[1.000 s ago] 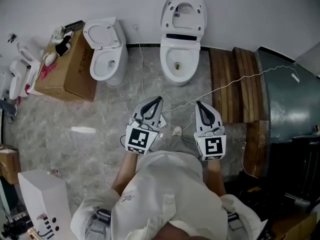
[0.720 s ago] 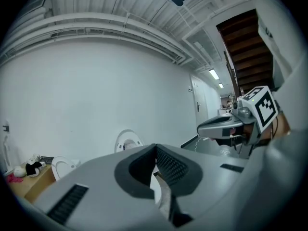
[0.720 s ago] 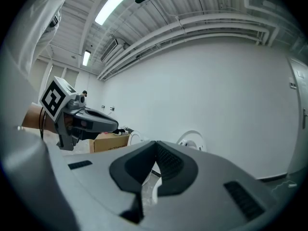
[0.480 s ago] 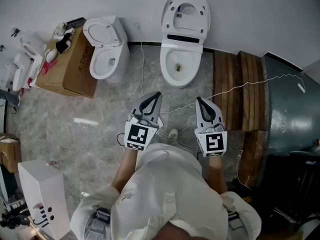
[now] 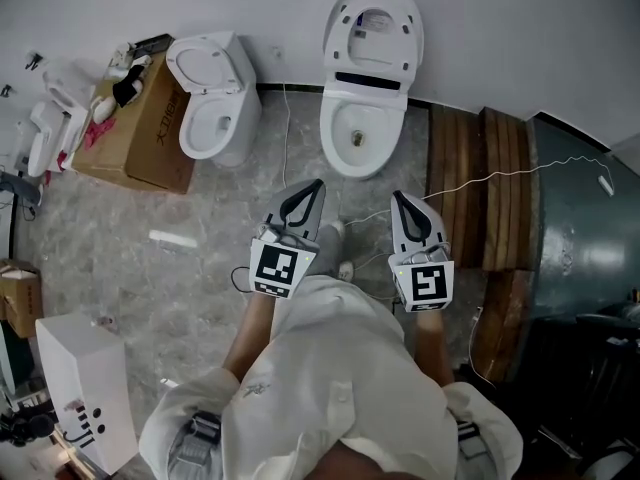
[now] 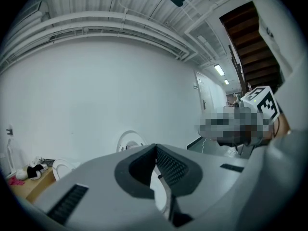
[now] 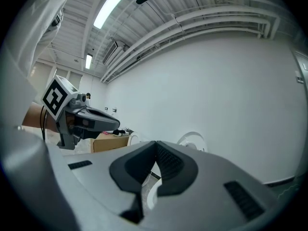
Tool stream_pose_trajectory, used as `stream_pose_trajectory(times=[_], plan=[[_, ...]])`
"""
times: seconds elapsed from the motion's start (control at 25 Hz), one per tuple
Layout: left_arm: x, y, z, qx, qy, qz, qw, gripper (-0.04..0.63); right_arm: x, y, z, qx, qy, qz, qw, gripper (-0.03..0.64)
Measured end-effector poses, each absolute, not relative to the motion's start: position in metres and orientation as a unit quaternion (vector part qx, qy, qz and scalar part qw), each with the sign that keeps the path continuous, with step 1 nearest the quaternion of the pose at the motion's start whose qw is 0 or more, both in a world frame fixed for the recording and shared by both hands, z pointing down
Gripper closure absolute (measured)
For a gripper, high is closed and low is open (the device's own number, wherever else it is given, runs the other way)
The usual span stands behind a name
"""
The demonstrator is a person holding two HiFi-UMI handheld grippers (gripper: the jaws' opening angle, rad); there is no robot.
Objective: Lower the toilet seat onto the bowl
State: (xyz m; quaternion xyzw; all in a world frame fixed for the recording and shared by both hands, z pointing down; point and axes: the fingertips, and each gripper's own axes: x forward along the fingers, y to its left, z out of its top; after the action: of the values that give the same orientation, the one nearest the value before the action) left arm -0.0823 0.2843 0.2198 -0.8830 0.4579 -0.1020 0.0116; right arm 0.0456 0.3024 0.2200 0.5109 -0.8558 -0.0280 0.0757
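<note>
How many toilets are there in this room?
2. A larger toilet stands against the wall straight ahead, its seat up. A smaller toilet stands to its left, beside a cardboard box. Others could be outside the picture.

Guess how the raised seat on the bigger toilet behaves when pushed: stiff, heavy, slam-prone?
Probably stiff: the seat looks like thick moulded plastic, so it should swing as one piece about its hinge. Likely to drop by itself once past upright, possibly slamming onto the bowl. Glossy surface may be slippery.

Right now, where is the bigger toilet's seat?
Head view, top centre: the seat stands raised behind its bowl, by the wall, right of the smaller toilet.
</note>
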Motion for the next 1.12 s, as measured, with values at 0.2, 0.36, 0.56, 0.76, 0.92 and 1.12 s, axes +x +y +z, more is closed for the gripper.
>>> stream_pose_trajectory(times=[0.2, 0.36, 0.56, 0.76, 0.92, 1.12], plan=[[-0.069, 0.263, 0.222, -0.887, 0.451, -0.1, 0.019, 0.581, 0.054, 0.282, 0.221, 0.518, -0.852, -0.029, 0.069, 0.61], [-0.067, 0.235, 0.224, -0.887, 0.451, -0.096, 0.019, 0.581, 0.059, 0.255, 0.223, 0.528, -0.846, -0.036, 0.07, 0.61], [-0.067, 0.187, 0.234, -0.886, 0.455, -0.093, 0.012, 0.581, 0.065, 0.208, 0.23, 0.538, -0.838, -0.039, 0.078, 0.61], [-0.071, 0.127, 0.239, -0.887, 0.453, -0.084, -0.001, 0.581, 0.066, 0.151, 0.225, 0.549, -0.831, -0.045, 0.081, 0.609], [-0.074, 0.08, 0.238, -0.89, 0.449, -0.081, -0.004, 0.581, 0.065, 0.106, 0.227, 0.558, -0.825, -0.036, 0.083, 0.611], [-0.074, 0.032, 0.238, -0.895, 0.439, -0.082, -0.003, 0.581, 0.064, 0.06, 0.234, 0.566, -0.819, -0.024, 0.091, 0.611]])
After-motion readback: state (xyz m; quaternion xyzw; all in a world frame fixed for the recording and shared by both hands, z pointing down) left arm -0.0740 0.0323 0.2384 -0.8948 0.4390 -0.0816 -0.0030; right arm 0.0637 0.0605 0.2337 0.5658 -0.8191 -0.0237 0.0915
